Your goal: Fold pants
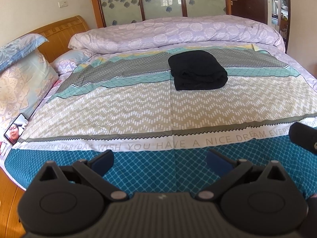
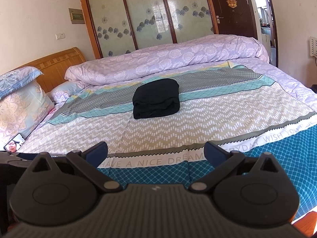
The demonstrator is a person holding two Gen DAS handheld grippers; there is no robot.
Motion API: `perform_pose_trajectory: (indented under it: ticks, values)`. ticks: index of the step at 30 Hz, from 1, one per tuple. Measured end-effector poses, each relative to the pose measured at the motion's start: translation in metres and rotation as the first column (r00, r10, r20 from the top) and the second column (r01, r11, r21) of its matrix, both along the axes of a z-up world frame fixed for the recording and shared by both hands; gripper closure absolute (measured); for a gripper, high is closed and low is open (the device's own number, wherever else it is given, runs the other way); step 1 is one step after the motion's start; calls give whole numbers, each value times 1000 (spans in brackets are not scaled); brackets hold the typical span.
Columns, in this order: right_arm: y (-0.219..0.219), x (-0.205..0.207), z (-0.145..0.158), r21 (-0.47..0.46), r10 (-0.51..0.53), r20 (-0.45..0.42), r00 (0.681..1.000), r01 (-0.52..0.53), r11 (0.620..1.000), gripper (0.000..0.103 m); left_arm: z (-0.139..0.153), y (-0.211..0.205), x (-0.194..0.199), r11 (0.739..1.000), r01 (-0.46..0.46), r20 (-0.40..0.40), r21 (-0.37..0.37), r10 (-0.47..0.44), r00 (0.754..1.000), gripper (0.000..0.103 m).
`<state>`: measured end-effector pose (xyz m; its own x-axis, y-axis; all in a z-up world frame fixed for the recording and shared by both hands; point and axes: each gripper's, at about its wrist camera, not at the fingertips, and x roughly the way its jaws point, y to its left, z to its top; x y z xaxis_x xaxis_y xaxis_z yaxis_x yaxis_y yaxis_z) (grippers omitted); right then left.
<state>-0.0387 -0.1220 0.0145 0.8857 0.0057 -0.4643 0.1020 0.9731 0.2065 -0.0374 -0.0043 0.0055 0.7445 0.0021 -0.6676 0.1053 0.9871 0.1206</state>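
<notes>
Folded black pants (image 1: 198, 70) lay mid-frame on the bed (image 1: 138, 103), well beyond both tongs, left tongs (image 1: 160, 161) and right tongs (image 2: 155, 151) spread wide, empty, at the bottom of frame

right tool (image 1: 305, 138): cut off by left-view edge; state unreadable.
phone (image 2: 13, 143): partly hidden behind left tool (image 2: 11, 158).
pants (image 1: 198, 70): inner folds indistinguishable.

Lighting: bright, even daylight, strongest through the frosted wardrobe panels (image 1: 162, 0) and the doorway (image 2: 265, 19); shadows soft and faint. Optics: strong fisheye bending at the edges, dark vignette in the corners. Focus: bed (image 1: 138, 103) sharp, nearest tool (image 1: 160, 161) body slightly soft.
</notes>
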Motion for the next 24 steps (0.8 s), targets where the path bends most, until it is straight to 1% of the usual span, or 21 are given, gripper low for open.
perform_pose_trajectory:
  ticks: [10,24]
  values:
    - [-2,4,-3,4,-5,-13,1000,6,1000,0,2,-4,3,1000,2,-9,2,-2,1000,0]
    - [-10,2,0,-1,-18,-7,1000,18,1000,0,7,-14,10,1000,2,-24,1,-2,1000,0]
